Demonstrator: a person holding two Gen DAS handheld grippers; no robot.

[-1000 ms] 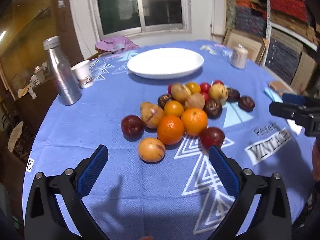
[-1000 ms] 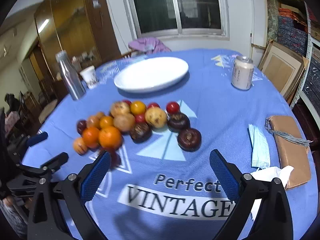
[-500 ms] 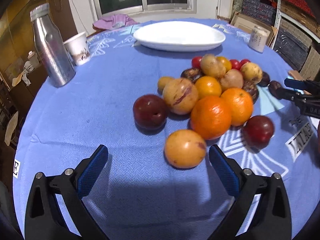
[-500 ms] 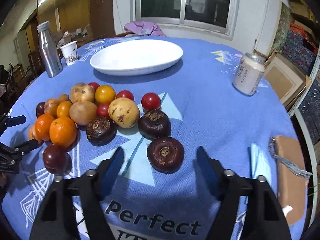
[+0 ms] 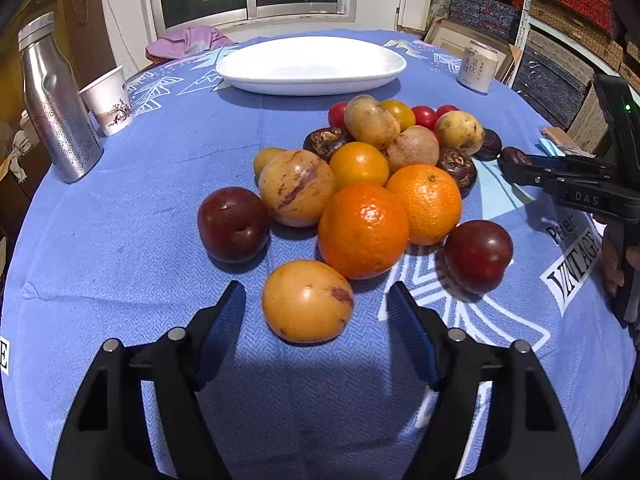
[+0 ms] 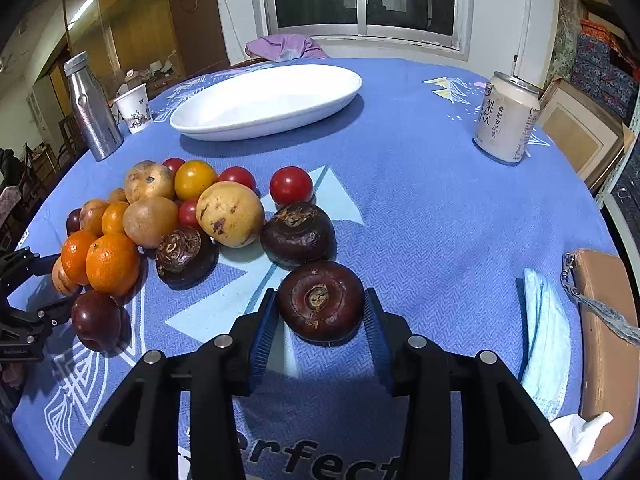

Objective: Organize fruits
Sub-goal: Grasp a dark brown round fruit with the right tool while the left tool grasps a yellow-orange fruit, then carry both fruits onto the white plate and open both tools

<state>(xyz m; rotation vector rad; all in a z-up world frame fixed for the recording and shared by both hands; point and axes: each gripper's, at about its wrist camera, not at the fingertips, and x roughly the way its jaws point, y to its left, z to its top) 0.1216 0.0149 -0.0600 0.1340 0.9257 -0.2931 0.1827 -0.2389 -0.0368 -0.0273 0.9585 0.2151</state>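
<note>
Left gripper (image 5: 316, 312) straddles the yellow-orange fruit (image 5: 307, 301) at the near edge of the fruit pile; its jaws are closing with gaps still showing on both sides, so nothing is gripped yet. That fruit lies apart from the oranges (image 5: 363, 230), which is likely why it was picked: the pads can come in without nudging its neighbours. Bare blue tablecloth (image 5: 120, 240) lies open to its left, well short of the steel bottle (image 5: 56, 100). Behind the pile, the white oval dish (image 6: 264, 100) sits empty, the probable destination. Right gripper (image 6: 320, 316) is closing around the dark brown water chestnut (image 6: 321, 306), the outermost one, pads at or just beside its flanks. Open cloth stretches rightward to the face mask (image 6: 544, 336) and tan pouch (image 6: 604, 328) near the table edge.
</note>
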